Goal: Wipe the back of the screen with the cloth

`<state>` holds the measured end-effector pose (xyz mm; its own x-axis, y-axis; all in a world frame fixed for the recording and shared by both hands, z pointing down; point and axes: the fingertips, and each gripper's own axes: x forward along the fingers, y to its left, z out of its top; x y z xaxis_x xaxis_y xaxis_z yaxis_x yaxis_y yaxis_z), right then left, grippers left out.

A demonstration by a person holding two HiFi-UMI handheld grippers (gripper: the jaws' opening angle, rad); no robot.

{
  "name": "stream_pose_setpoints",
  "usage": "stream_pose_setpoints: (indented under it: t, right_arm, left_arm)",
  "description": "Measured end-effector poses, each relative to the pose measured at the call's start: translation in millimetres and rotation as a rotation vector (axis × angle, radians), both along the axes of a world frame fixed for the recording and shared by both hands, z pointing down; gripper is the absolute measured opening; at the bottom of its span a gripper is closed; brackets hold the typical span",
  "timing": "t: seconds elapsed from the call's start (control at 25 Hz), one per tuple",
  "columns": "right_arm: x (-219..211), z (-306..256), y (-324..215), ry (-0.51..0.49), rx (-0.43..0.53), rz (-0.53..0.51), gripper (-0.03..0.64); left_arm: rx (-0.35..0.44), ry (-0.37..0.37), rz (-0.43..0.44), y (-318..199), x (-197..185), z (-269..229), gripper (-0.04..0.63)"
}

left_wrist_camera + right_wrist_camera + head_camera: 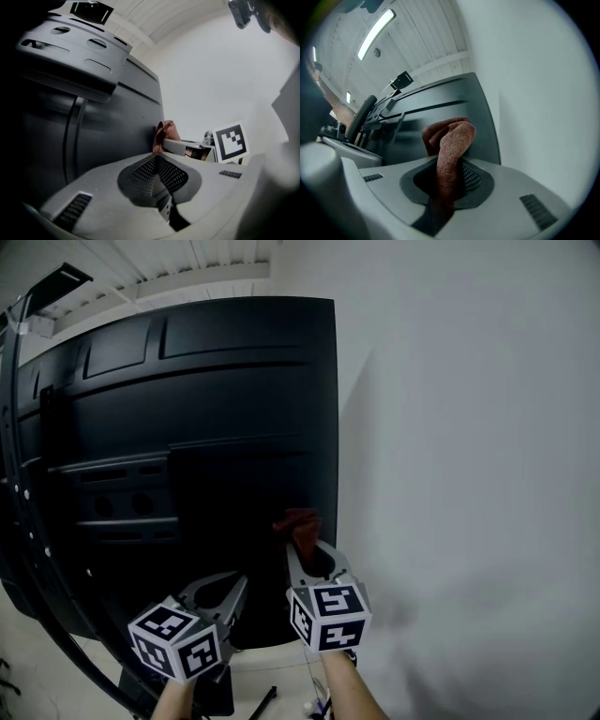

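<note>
Gripping the rust-brown cloth (451, 140) between its jaws, my right gripper (307, 549) is pointing up at the dark back of the screen (206, 418). A bunched fold is sticking out past the jaw tips and pressing on the panel near its lower right edge. My right forearm is reaching up from below, marker cube facing me. My left gripper (234, 589) is hanging just beside it, lower and to the left, its jaws together with nothing between them. I cannot tell whether it is touching the panel.
</note>
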<state>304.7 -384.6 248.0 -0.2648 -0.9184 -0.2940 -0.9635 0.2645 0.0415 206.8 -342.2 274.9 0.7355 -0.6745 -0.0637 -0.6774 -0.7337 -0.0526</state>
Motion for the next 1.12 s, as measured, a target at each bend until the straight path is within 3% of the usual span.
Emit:
stream_pose_setpoints:
  t: [0.28,0.52,0.84,1.12]
  right_arm:
    - [33.7,6.5,-4.3,-0.027,-0.020,0.042,0.061]
    - [28.3,6.9,5.4,-0.045,-0.016,0.045,0.061]
    - [-76.2,13.9,31.4,-0.019,0.080,-0.125,0.061]
    - [-183.9,46.5,29.5,0.012,0.018,-0.325,0.061]
  left_arm:
    - [-0.025,-0.003,0.031,-3.4,21.0,6.4,0.011]
    - [-0.028,-0.004,-0.001,-0.8,4.8,9.9,0.009]
    - [-0.003,0.030,-0.194,-0.6,-82.2,18.1,0.009]
    - [-0.023,0.048,-0.331,14.2,-156.3,33.8,0.009]
